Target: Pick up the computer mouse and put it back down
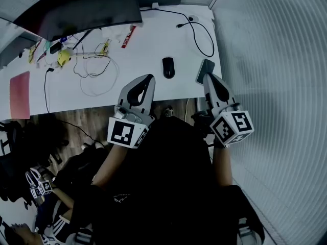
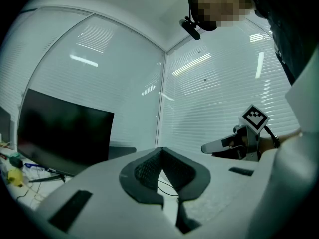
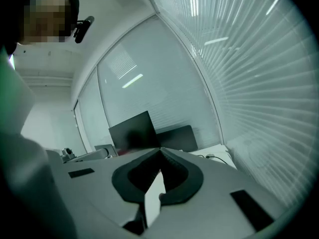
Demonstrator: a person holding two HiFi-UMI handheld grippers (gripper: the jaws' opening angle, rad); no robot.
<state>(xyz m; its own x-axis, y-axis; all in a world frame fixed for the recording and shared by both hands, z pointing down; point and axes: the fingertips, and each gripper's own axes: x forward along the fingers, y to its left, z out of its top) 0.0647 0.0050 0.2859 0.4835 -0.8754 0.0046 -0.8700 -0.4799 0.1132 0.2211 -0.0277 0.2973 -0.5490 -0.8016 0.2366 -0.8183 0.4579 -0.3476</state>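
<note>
A black computer mouse (image 1: 168,67) lies on the white desk (image 1: 148,45), near its front edge. My left gripper (image 1: 149,78) hangs over the front edge, below and left of the mouse, apart from it, its jaws shut on nothing. My right gripper (image 1: 208,77) is to the right of the mouse, over the desk's front right corner, also shut and empty. In the left gripper view the closed tips (image 2: 160,149) point level at the glass wall, and the mouse is hidden. In the right gripper view the closed tips (image 3: 160,148) point toward the monitor, with no mouse in sight.
A dark phone (image 1: 205,70) lies right of the mouse, just under the right gripper's tip. A black monitor (image 1: 82,11) stands at the back. Loose white cable (image 1: 97,78), a black cable (image 1: 202,37), a yellow item (image 1: 63,57) and a red pad (image 1: 20,93) lie on the desk. Slatted blinds (image 1: 276,60) run along the right.
</note>
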